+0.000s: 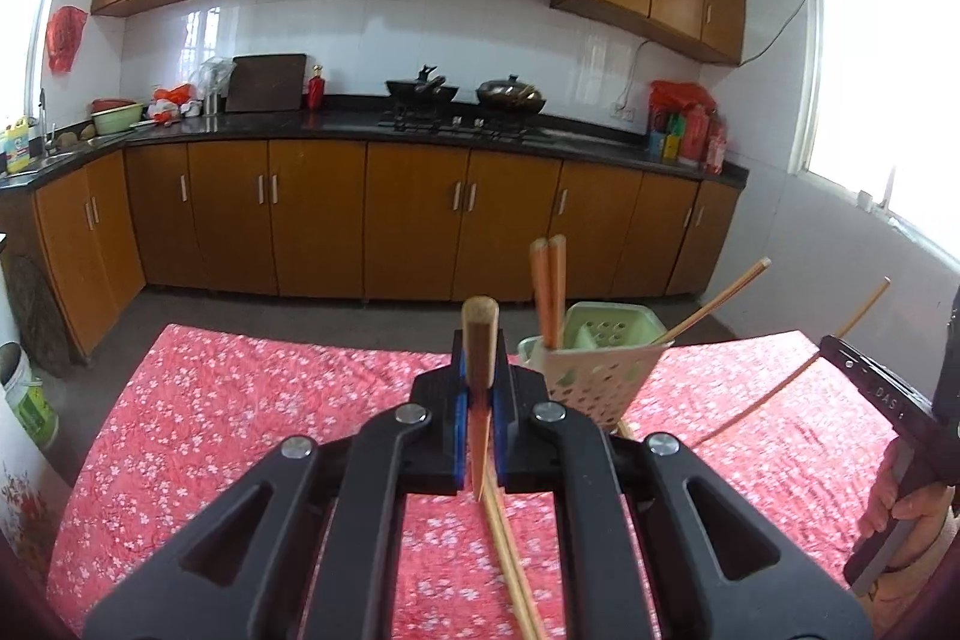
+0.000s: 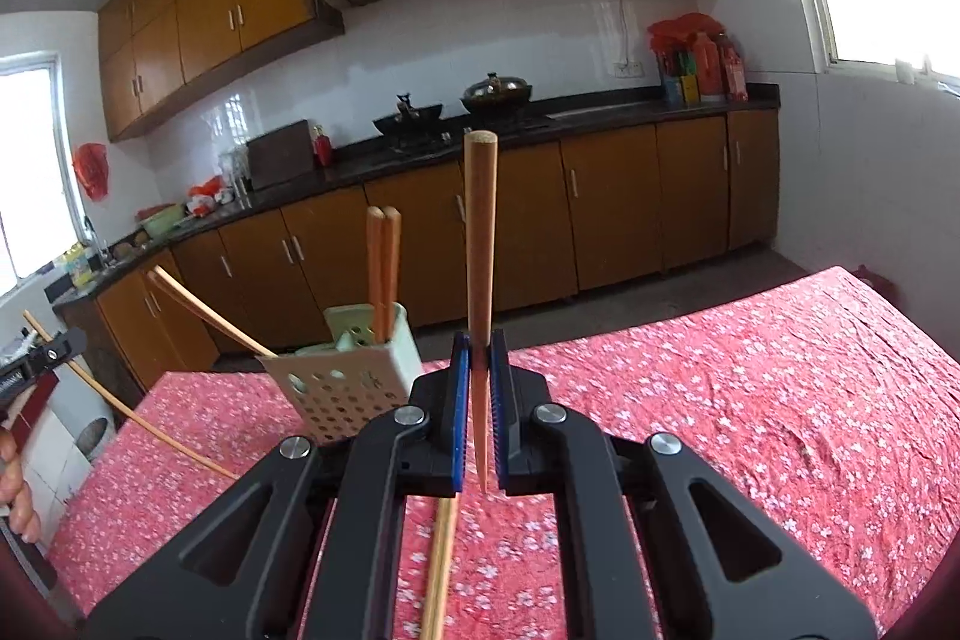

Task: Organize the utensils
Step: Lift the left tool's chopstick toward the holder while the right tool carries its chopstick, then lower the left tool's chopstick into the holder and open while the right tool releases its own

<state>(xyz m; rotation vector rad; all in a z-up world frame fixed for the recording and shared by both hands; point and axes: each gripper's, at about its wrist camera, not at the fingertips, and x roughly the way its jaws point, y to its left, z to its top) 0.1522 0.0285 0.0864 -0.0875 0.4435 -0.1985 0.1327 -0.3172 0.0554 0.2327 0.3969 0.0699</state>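
In the left wrist view my left gripper point(image 1: 479, 376) is shut on a wooden chopstick point(image 1: 480, 334) that points up and away between the blue pads. Just right of it a pale green perforated utensil holder point(image 1: 600, 370) holds two reddish chopsticks point(image 1: 549, 292) and a lighter one point(image 1: 714, 298) leaning right. At the right edge, the right gripper point(image 1: 882, 388) carries a thin chopstick point(image 1: 780, 394). In the right wrist view my right gripper point(image 2: 479, 370) is shut on a chopstick point(image 2: 480, 250), with the holder point(image 2: 342, 382) to its left.
The table wears a red floral cloth point(image 1: 240, 400). Loose chopsticks point(image 1: 510, 562) lie on it under my left gripper, and one point(image 2: 441, 568) under my right. Beyond a strip of floor stand brown cabinets and a dark counter point(image 1: 360, 127) with pans. A hand point(image 1: 906, 520) grips the right tool.
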